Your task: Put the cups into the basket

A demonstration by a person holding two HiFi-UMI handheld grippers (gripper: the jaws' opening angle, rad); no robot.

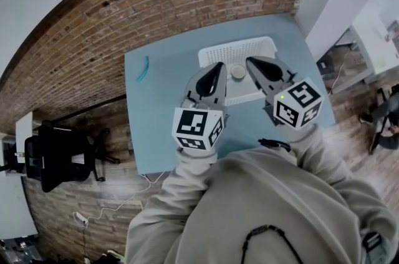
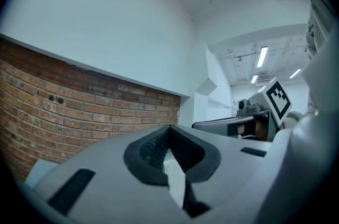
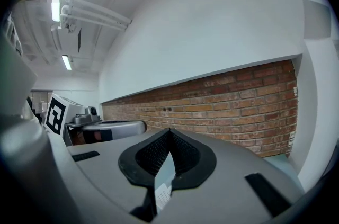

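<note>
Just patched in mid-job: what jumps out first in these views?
The left gripper and right gripper hover side by side over the white basket at the far end of the blue table, both shut and empty. A small round cup appears to sit in the basket between them. A teal item lies at the table's left.

The white basket (image 1: 249, 47), rectangular with perforated walls, stands on the blue worktop (image 1: 156, 119) toward its far edge. One pale round cup (image 1: 238, 72) sits inside it.
</note>
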